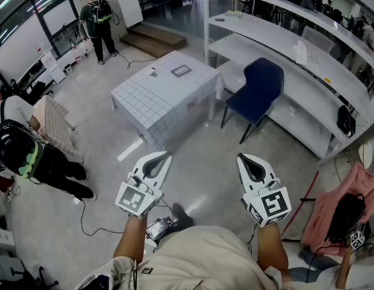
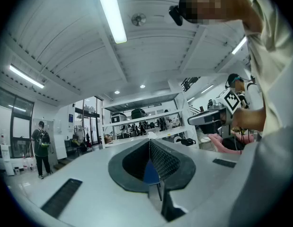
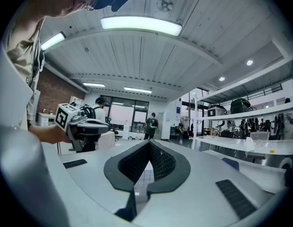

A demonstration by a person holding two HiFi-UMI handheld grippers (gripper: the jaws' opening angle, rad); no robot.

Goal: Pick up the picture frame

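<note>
picture frame (image 1: pixel 181 71) lies flat on the far bench (image 1: pixel 144 104), well ahead of both. left gripper (image 1: pixel 160 161) looks slightly nearer than right gripper (image 1: pixel 245 162). both jaws pressed together, empty.

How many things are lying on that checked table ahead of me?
2. A picture frame lies near the far edge of the checked table, and a smaller dark item, too small to identify, lies just left of it. The whole tabletop shows, so nothing seems hidden.

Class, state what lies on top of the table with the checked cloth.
A picture frame and a smaller dark item lie on it. The cloth hides the tabletop itself.
</note>
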